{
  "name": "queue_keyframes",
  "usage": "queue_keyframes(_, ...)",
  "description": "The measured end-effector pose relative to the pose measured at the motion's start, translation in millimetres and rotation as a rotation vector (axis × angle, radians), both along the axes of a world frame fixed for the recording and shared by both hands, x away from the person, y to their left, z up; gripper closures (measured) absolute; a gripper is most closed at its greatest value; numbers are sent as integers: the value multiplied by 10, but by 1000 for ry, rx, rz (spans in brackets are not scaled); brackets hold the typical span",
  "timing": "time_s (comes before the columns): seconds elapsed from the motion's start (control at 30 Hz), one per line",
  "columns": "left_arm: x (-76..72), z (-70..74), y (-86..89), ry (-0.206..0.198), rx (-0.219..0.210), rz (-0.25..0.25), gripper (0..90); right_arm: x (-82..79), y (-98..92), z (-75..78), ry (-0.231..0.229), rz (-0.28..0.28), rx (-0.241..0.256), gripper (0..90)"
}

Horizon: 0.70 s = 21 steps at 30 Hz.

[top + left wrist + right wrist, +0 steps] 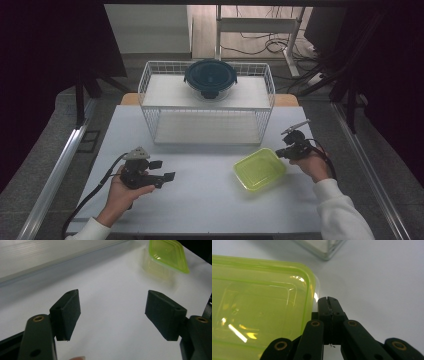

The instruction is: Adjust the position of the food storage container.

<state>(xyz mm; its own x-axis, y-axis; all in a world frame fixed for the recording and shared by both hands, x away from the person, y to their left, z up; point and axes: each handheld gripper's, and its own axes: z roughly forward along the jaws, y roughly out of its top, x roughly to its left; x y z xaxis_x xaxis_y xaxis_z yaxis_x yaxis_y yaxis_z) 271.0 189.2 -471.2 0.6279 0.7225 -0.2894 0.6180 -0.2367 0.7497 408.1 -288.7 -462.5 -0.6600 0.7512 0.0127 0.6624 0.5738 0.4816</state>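
Yellow-green lidded container (260, 169) near table's (200, 210) front-right edge; right gripper (329, 301) pressed closed, empty, beside its rim, left gripper (112, 312) spread wide: likely open right before gripping rim squarely.

On my white table (210, 200) stands a wire rack (207, 102), a dark-lidded glass bowl (210, 78) on top, a green container (259, 169) just before it.

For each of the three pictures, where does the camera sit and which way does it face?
High view: above the person's side, facing forward and down on the white table; forearms, both grippers.
Left gripper view: on the left gripper, fingers apart.
Right gripper view: on the right gripper, fingers together.
All share the yellow-green rectangular plastic container.
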Motion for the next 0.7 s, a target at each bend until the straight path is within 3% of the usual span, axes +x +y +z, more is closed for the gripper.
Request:
queue_keyframes(0.27,-6,-1,-4,1,4,0,276,-311,115,-7,13,41,24,888)
queue_keyframes(0.7,-10,-22,-27,10,11,-2,276,-555,278,-41,15,110,31,888)
